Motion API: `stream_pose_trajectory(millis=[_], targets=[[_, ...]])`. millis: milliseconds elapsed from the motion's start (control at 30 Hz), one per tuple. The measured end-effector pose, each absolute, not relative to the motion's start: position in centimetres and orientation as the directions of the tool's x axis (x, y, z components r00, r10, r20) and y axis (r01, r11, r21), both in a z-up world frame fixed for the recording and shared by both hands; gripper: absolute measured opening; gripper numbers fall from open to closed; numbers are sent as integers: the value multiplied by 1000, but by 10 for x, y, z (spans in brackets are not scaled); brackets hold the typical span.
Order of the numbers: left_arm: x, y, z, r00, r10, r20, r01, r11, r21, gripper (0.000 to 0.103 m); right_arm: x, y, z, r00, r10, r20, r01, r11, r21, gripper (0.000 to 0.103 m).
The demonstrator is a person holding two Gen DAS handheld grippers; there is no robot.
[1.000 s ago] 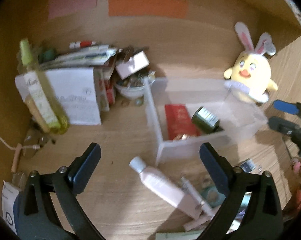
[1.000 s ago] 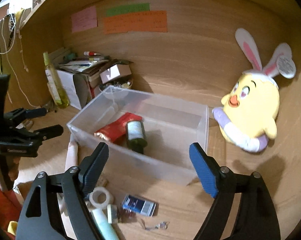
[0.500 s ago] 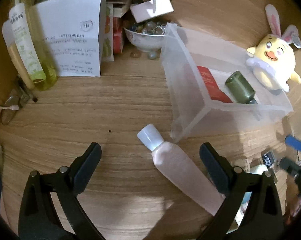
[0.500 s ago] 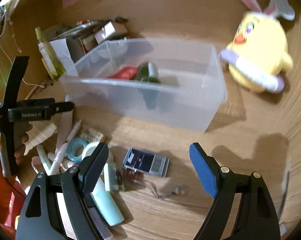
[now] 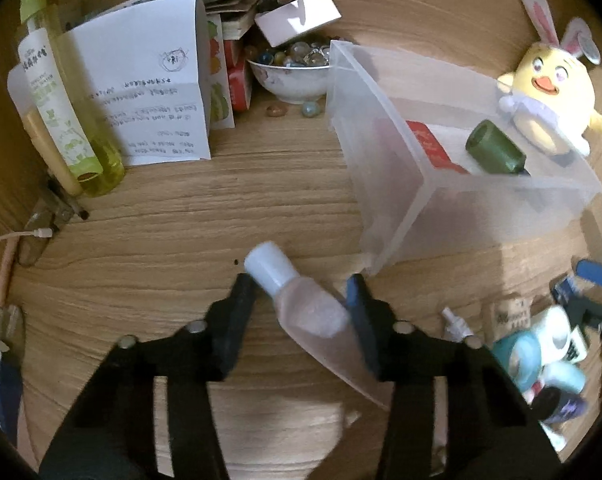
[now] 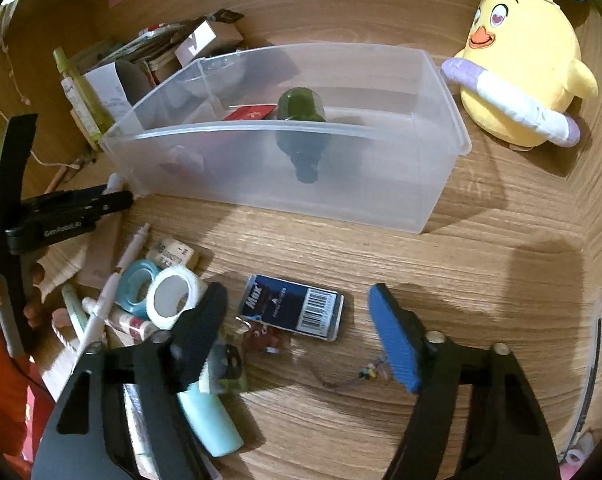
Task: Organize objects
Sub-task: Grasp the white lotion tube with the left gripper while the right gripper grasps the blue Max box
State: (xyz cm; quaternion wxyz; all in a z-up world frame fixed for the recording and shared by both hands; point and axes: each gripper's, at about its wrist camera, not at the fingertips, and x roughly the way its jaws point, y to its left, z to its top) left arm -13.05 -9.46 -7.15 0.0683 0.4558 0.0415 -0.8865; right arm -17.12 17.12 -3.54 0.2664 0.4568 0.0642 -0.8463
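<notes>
A pink bottle with a white cap lies on the wooden desk just in front of the clear plastic bin. My left gripper is closing on it, and both pads touch its neck and body. A dark blue barcoded box lies flat between the fingers of my right gripper. Those jaws are closing, with a gap on each side of the box. The bin holds a green bottle and a red packet.
A yellow plush chick sits right of the bin. Tape rolls, tubes and pens are piled left of the blue box. A bowl of marbles, a folded paper and a yellow spray bottle stand at the back left.
Both grippers came down toward the desk. The left jaws closed from wide open onto the pink bottle. The right jaws narrowed around the blue box.
</notes>
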Motion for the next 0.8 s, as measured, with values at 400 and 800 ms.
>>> stream_pose_trajectory(millis=[400,800], targets=[[-107,-106,-66,-615,-79,-784,148,-989,-16,20,-167,174,-41,-482,-343,-806,518,-854,53,21],[-70,-97,-25,-712,-89,-696,149,-989,-25,18,-167,172,-23,-516,-337,-788,534,-846,12,57]])
